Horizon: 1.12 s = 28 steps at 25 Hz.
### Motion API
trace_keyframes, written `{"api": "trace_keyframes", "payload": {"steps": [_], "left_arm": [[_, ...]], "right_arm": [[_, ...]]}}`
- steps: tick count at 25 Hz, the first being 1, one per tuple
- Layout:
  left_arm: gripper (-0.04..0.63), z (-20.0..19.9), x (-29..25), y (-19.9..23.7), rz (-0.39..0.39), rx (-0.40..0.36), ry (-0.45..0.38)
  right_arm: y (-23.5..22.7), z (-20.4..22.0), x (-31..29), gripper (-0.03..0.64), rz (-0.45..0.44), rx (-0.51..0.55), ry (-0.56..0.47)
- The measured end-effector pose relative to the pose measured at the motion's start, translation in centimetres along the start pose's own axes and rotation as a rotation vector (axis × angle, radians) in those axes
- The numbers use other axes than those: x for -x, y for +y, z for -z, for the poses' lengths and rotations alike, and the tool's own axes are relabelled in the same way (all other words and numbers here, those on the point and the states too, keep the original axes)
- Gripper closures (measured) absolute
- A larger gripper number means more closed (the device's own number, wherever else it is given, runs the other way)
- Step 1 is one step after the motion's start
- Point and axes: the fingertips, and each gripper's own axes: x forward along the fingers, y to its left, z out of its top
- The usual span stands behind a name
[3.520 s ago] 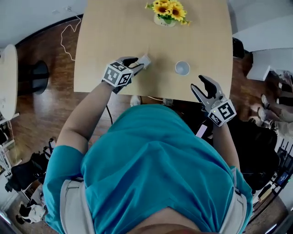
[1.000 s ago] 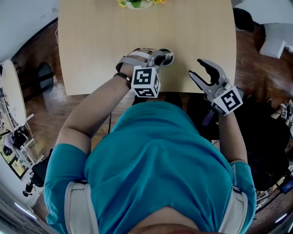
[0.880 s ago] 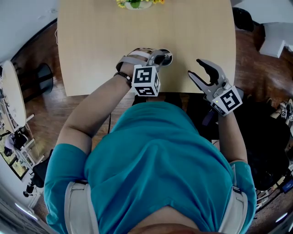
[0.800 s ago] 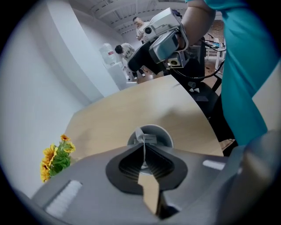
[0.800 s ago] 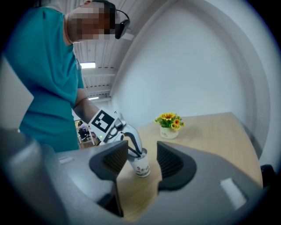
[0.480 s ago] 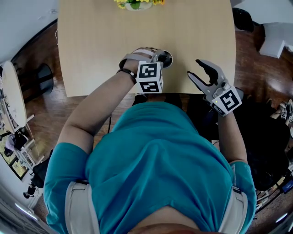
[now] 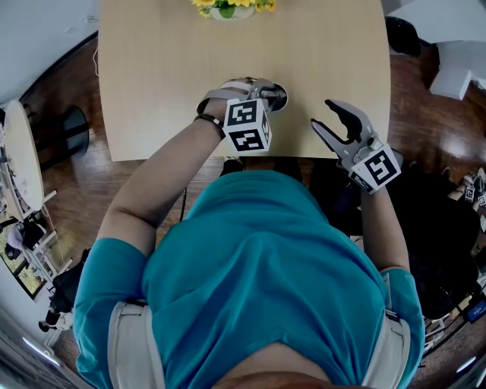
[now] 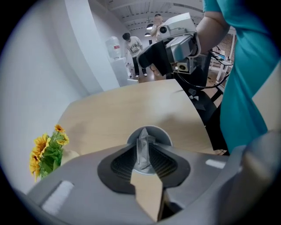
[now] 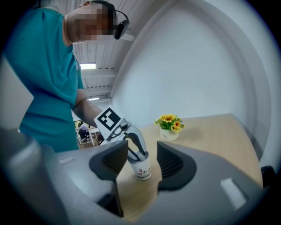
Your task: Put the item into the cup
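Note:
A white paper cup (image 7: 276, 98) with red print (image 9: 141, 168) stands near the table's front edge. My left gripper (image 7: 263, 91) hangs right over it with its fingertips dipped into the cup's mouth. A crumpled grey item (image 8: 143, 147) stands upright between the jaws, above the cup (image 8: 151, 132). The jaws are opening and the pads have drawn back from the item. My right gripper (image 7: 328, 118) is held open and empty just right of the cup, at the table's edge.
A small pot of sunflowers (image 7: 228, 6) sits at the far side of the light wooden table (image 7: 167, 68). Dark wooden floor surrounds the table. People stand in the room behind, seen in the left gripper view.
My left gripper carried the item from the table's left over to the cup, which now sits closer to me. In the last second it tipped a little further over the cup.

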Motion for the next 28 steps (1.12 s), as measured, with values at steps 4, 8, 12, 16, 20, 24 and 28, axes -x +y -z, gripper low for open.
{"api": "trace_keyframes", "payload": {"steps": [4,8,12,16,20,24,28], "left_arm": [[0.497,-0.5,1.0,0.5,-0.010,0.013,-0.016],[0.480,-0.6,2.3,1.0,-0.022,0.041,-0.031],[0.471,-0.8,4.2,1.4,-0.052,0.090,-0.065],[0.465,-1.0,7.7,1.1,-0.096,0.210,-0.147],[0.465,-1.3,12.4,0.1,-0.180,0.362,-0.284],[0.555,-2.1,18.9,-0.9,-0.306,0.431,-0.458],[0.592,-1.9,25.6,-2.7,-0.375,0.534,-0.691]], "right_arm": [[0.0,-0.2,-0.1,0.419,-0.003,-0.001,-0.001],[0.0,-0.4,-0.2,0.419,-0.011,-0.002,-0.004],[-0.2,-0.7,-0.3,0.419,-0.022,0.003,-0.009],[-0.2,-1.2,0.1,0.419,-0.045,0.017,-0.023],[0.3,-1.6,1.0,0.419,-0.079,0.031,-0.026],[2.0,-2.4,1.7,0.419,-0.121,0.035,-0.032],[5.0,-5.2,2.5,0.467,-0.139,0.064,-0.071]]}}
